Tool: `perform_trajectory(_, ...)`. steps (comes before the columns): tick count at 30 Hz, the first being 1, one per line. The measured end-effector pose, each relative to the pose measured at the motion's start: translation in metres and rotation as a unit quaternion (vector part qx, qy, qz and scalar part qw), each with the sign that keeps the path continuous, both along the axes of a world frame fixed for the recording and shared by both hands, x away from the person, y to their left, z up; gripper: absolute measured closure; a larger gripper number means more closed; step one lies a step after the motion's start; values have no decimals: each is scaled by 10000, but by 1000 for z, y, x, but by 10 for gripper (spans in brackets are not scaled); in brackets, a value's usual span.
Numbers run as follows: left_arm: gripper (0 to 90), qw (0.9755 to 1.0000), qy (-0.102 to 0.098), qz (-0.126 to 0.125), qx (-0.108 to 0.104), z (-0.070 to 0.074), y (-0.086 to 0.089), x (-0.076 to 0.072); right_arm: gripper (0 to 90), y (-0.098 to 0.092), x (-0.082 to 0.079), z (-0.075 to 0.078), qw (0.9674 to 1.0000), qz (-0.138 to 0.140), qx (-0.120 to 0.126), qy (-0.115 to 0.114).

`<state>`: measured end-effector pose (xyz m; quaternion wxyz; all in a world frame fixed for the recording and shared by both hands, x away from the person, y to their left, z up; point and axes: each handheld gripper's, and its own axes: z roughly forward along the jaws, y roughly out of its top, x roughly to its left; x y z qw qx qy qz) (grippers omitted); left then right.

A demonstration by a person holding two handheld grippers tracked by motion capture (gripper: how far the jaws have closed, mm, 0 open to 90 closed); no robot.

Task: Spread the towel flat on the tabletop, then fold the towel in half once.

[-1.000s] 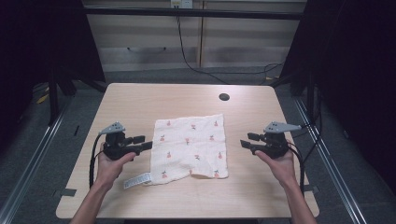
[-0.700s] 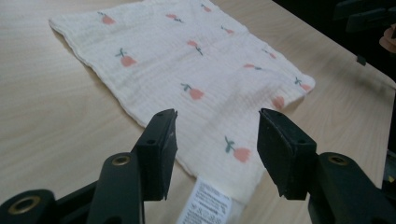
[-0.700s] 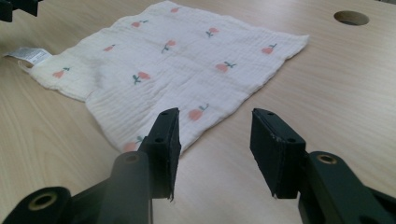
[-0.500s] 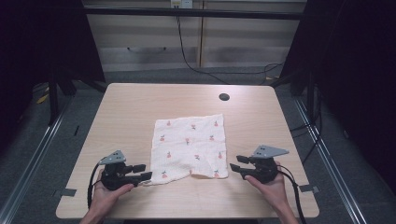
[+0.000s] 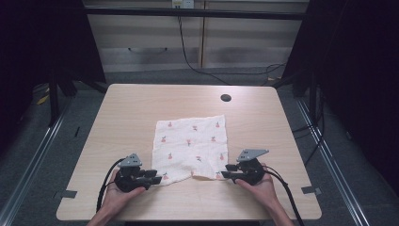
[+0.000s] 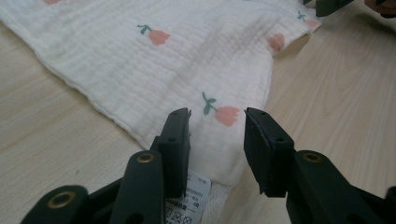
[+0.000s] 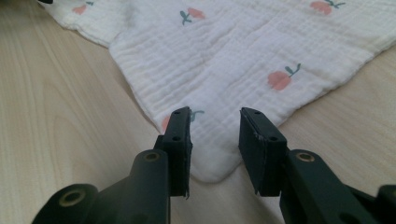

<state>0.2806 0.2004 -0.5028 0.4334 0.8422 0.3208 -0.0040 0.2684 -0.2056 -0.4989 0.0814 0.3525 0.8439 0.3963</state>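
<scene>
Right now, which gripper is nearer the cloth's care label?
Left. The left gripper straddles the cloth corner bearing the care label; the right gripper sits at the opposite near corner.

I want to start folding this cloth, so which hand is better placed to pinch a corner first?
Neither clearly. The left gripper straddles the cloth at its labelled near corner, and the right gripper straddles the other near corner. Both have been closing, not yet pinching.

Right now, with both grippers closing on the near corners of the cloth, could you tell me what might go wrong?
1. The left gripper straddles the white tulip-print muslin cloth near its care label; its jaws, just closing, might pinch only the label.
2. The right gripper, also closing, sits over a rounded corner tip; a shallow bite might slip off.
3. Uneven grips could drag the cloth askew across the light wooden table.
</scene>
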Motion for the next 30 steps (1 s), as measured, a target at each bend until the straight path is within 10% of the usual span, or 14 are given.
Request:
perform_trajectory(11,891,9995,-122,-40,290,-2,-3,-3,757,2,0,-2,9994,13,-328,-124)
perform_trajectory(30,899,9991,-11,-307,302,0,-3,-31,876,-6,-35,0,9992,310,-168,208)
